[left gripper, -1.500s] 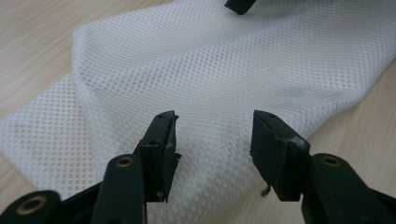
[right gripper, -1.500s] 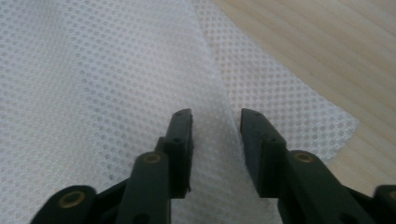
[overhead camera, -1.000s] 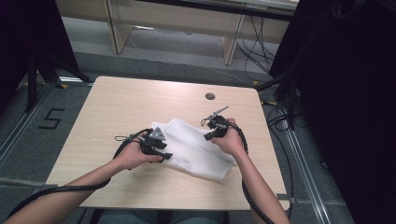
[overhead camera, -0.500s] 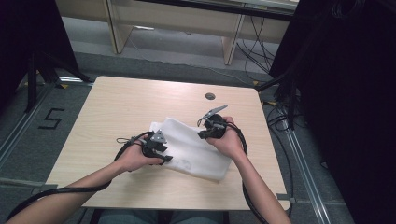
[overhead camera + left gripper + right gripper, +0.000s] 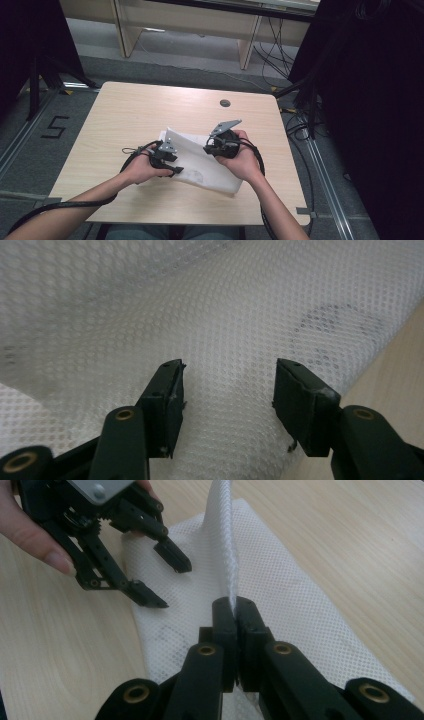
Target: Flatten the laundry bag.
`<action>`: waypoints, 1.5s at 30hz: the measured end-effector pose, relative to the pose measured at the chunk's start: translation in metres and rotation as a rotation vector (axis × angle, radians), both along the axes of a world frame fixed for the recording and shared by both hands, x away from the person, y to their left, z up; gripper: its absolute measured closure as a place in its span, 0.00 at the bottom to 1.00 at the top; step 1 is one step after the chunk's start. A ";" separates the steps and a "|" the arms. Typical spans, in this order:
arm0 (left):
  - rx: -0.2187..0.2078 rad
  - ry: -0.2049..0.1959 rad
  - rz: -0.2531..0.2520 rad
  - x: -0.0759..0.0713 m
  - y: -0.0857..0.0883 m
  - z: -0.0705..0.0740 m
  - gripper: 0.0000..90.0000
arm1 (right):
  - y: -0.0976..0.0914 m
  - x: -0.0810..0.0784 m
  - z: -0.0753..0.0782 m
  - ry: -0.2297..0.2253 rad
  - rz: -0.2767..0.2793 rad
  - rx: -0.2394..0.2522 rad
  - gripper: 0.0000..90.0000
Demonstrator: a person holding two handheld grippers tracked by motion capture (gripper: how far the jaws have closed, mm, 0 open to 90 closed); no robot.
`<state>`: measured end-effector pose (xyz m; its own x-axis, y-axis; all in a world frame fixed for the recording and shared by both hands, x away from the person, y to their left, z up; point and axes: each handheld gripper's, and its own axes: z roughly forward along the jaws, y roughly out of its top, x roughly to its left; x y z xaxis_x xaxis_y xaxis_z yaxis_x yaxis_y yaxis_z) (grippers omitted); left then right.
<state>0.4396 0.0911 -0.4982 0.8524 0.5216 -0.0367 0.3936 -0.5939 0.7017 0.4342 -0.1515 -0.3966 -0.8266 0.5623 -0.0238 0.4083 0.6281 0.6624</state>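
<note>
A white mesh bag (image 5: pixel 215 172) lies on the wooden table (image 5: pixel 125 115) in front of the person. My right gripper (image 5: pixel 211 146) is shut on the bag's upper layer and holds it up as a raised fold (image 5: pixel 222 525), pinched between the jaws (image 5: pixel 234 607). My left gripper (image 5: pixel 176 169) hovers at the bag's left part, and its jaws have just been opening. They stand apart (image 5: pixel 227 385) over the mesh (image 5: pixel 225 315) with nothing pinched between them. From the right gripper view, the left gripper (image 5: pixel 162 580) shows open just above the bag (image 5: pixel 300 610).
A round cable grommet (image 5: pixel 225 103) sits near the table's far edge. Black cables (image 5: pixel 252 160) trail from both grippers over the near table edge. Beyond the table stand wooden desk legs (image 5: pixel 122 30) and dark equipment on the right (image 5: pixel 360 100).
The right gripper has risen and shifted left with the mesh layer in it, pulling up a fold. The left hand has stayed in place.
</note>
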 end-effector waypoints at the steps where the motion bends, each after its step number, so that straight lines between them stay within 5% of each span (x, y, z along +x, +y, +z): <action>1: -0.003 -0.006 0.004 -0.001 0.002 0.002 0.50 | -0.001 -0.002 0.000 0.007 -0.008 0.006 1.00; 5: 0.045 -0.024 -0.009 -0.016 0.013 0.014 0.58 | -0.007 -0.001 -0.001 -0.004 -0.017 -0.017 1.00; 8: 0.069 -0.001 -0.003 -0.025 0.021 0.018 0.68 | -0.008 -0.001 -0.002 -0.027 -0.013 -0.004 0.99; 13: 0.085 0.045 0.018 -0.019 0.025 0.009 0.74 | -0.005 -0.003 0.002 -0.055 0.021 0.002 1.00; 18: 0.127 0.048 0.008 -0.016 0.024 0.005 0.75 | -0.002 -0.012 0.008 -0.050 0.002 0.028 1.00; 28: 0.108 0.034 0.029 -0.021 0.027 0.009 0.71 | 0.006 -0.026 0.018 -0.055 0.072 0.023 0.99; 32: 0.104 0.020 0.036 -0.029 0.033 0.016 0.70 | 0.007 -0.031 0.020 -0.049 0.049 0.027 0.99; 38: 0.066 0.024 0.053 -0.049 0.063 0.029 0.68 | 0.005 -0.033 0.023 -0.091 0.068 0.042 0.99; 45: 0.033 0.029 0.129 -0.058 0.095 0.031 0.67 | 0.009 -0.048 0.023 -0.079 0.105 0.038 0.99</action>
<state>0.3813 0.1862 -0.4676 0.7768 0.6284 -0.0417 0.4884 -0.5593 0.6698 0.3861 -0.1422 -0.3733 -0.8772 0.4748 -0.0710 0.2876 0.6383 0.7141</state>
